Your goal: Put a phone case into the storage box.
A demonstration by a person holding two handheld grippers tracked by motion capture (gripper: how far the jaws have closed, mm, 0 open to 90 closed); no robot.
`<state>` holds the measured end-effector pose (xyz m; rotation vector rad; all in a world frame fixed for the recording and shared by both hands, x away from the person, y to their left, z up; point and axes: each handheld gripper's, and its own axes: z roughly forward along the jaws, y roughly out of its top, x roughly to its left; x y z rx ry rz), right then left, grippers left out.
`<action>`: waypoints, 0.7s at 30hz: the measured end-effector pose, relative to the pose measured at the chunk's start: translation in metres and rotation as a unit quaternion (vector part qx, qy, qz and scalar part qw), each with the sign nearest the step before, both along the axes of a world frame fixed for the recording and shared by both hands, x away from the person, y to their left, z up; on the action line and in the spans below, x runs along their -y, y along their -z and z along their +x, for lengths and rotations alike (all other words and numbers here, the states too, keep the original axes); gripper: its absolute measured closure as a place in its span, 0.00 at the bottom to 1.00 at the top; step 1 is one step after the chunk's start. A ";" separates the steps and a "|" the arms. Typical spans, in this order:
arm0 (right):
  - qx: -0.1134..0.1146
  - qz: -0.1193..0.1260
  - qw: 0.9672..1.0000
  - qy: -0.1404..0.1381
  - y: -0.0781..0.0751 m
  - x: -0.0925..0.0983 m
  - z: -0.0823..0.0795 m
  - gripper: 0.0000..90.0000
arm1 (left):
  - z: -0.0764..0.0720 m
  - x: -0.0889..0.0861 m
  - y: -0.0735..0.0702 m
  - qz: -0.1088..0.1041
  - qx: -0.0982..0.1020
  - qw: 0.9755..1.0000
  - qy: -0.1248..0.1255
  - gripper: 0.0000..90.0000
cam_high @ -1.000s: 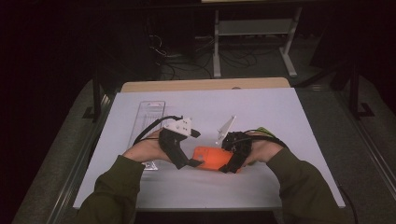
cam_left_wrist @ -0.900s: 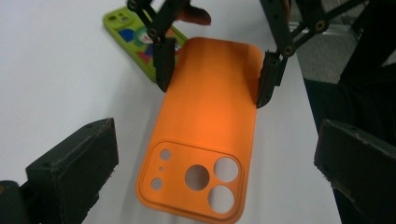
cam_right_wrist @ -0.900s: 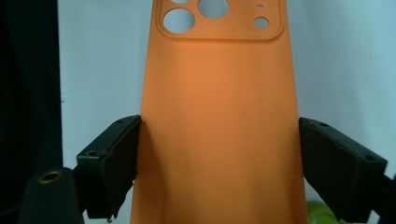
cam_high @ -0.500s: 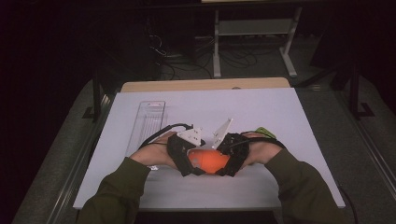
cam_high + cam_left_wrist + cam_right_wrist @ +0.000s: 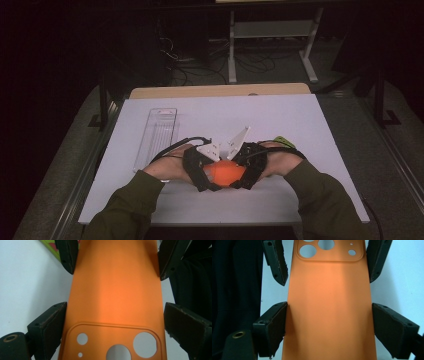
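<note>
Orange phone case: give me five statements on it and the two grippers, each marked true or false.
1. The orange phone case lies between the jaws of both grippers. True.
2. The case has no cut-outs. False: round camera holes show at one end.
3. The left gripper is at the camera-hole end. True.
4. The clear tray holds the case. False: it lies apart, to the left.
5. The right gripper hangs high above the white table. False: it is down at the case.

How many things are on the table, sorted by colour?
Orange: 1, the phone case, between the left gripper and the right gripper
Clear: 1, the tray
Green: 1, a small thing behind the right hand, too hidden to name
Total: 3
</note>
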<state>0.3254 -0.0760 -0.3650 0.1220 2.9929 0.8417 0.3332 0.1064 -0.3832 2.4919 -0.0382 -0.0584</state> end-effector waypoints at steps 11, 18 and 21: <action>0.002 0.007 1.000 -0.005 -0.002 0.000 -0.001 0.17 | 0.000 -0.001 0.000 -0.004 -0.001 1.000 -0.002 0.14; 0.002 0.005 1.000 -0.008 -0.001 0.000 -0.002 0.17 | 0.000 -0.001 0.001 -0.001 -0.005 1.000 0.003 0.16; -0.004 0.006 1.000 -0.007 -0.001 0.000 -0.002 0.17 | 0.000 -0.001 0.001 -0.004 -0.016 1.000 -0.001 0.16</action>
